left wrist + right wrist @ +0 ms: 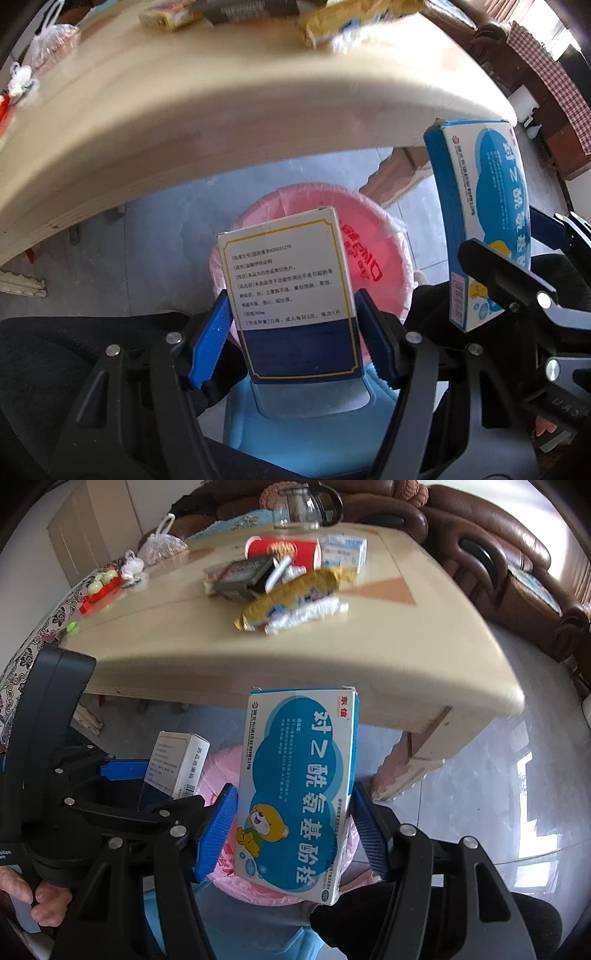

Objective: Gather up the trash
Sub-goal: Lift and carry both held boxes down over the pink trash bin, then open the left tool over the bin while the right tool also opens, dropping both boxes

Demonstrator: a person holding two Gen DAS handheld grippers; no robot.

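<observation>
My left gripper (291, 325) is shut on a white and navy medicine box (291, 291), held upright above a bin lined with a pink bag (373, 258). My right gripper (295, 823) is shut on a blue and white medicine box (299, 790) with a cartoon bear, also over the pink bag (221, 771). The blue box (487, 221) shows at the right of the left wrist view, and the white box (177, 764) at the left of the right wrist view. More trash lies on the beige table (369, 646): a yellow wrapper (291, 598), a red cup (284, 552), a dark packet (243, 576).
The table edge (221, 140) hangs just above and beyond the bin. A light blue stool (314, 417) stands below the grippers. A glass pot (303, 506), a plastic bag (160, 546) and a brown sofa (498, 554) lie farther off. A person's hand (40, 901) grips the left tool.
</observation>
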